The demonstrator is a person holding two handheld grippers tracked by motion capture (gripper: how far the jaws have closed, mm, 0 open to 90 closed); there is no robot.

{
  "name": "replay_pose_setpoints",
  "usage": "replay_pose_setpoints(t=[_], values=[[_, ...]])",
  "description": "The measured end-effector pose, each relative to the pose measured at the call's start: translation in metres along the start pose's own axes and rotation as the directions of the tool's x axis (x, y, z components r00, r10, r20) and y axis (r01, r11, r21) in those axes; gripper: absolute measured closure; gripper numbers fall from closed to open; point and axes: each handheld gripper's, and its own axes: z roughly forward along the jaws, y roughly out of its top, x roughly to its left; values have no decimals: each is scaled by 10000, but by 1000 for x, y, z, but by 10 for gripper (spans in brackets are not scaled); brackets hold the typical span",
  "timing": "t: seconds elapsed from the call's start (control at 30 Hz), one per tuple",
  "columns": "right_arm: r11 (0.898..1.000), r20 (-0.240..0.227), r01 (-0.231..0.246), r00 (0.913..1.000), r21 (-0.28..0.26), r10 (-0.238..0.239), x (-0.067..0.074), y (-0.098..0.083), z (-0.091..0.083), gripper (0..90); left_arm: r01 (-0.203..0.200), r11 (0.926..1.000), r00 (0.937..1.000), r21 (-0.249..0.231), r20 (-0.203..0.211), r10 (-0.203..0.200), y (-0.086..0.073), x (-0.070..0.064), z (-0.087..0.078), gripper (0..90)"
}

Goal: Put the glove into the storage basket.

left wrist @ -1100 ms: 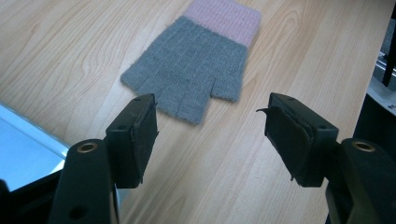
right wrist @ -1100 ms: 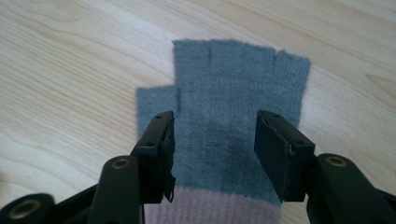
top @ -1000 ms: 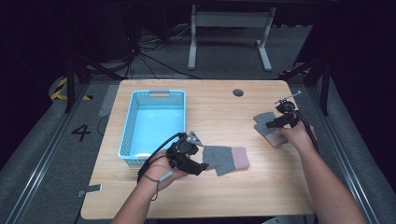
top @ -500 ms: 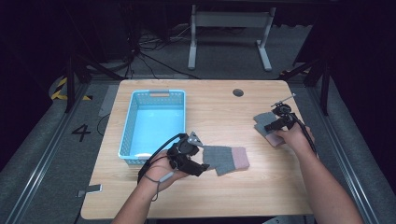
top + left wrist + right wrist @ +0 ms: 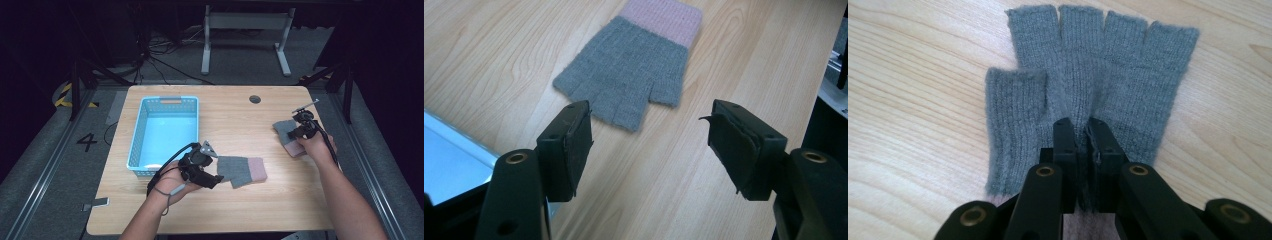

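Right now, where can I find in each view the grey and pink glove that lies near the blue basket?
High view: the glove near the basket lies at lower centre, just right of the left claw.
Left gripper view: it lies at top centre, beyond the open jaws, fingers toward the camera.
Right gripper view: the glove there is the other glove, pinched by the right claw.
Shared landmark: the wooden table.

This looks like a lab or recording studio rather than a home. A plain wooden table stands on grey carpet inside dark metal rails, with loose cables at the upper left of the frame. A floor mark "4" and yellow-black hazard tape (left edge) suggest a numbered workstation.
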Motion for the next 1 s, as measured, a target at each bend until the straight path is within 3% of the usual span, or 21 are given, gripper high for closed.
replay_pose_setpoints(t=[0.53, 0.8, 1.0], values=[[9935, -89, 626, 9979, -948, -637, 12, 2, -53, 848, -1, 10000, 10000, -45, 23, 1, 1, -2, -1, 345], [9838, -126, 1215, 9922, -1316, -1242, 30, 4, -78, 846, 8, 10000, 10000, -61, 18, -7, 1, -3, -2, 345], [9732, -408, 1670, 9837, -1580, -1754, 46, 4, -95, 841, -6, 10000, 10000, -87, 9, 6, 1, -2, -3, 345]])
